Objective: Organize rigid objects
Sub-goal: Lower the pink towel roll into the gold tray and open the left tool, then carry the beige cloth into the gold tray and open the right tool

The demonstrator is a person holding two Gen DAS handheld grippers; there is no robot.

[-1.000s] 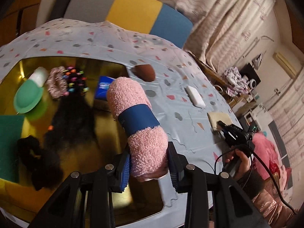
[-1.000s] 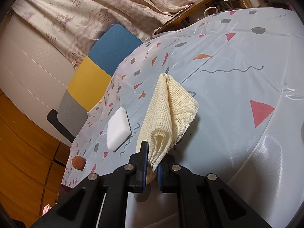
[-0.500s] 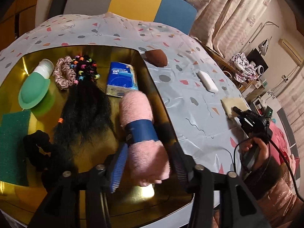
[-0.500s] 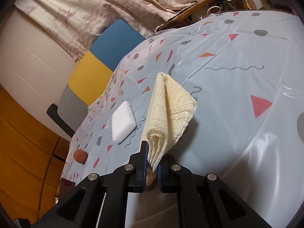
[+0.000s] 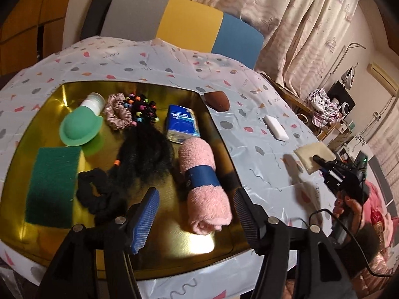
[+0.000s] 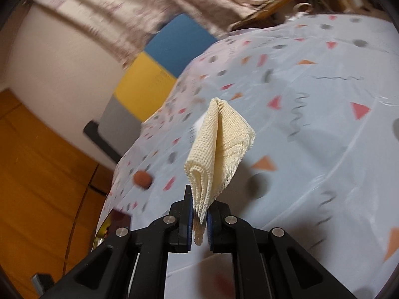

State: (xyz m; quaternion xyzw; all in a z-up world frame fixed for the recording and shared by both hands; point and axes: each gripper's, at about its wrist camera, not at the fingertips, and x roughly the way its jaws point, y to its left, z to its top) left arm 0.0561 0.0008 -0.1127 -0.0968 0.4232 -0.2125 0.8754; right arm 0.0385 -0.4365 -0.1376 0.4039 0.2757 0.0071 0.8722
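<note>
Patterned surface (image 5: 261,134), one gold tray (image 5: 174,236): one pink towel roll (image 5: 203,186) dropped, left hand-held gripper (image 5: 197,220) wide open; right hand-held gripper (image 6: 199,220) pinching one cream mesh cloth (image 6: 219,147).

I see bare gold tray (image 5: 189,239) floor before my left claw (image 5: 197,220); the pink towel roll (image 5: 203,186) and black hairpiece (image 5: 146,154) crowd the middle.
</note>
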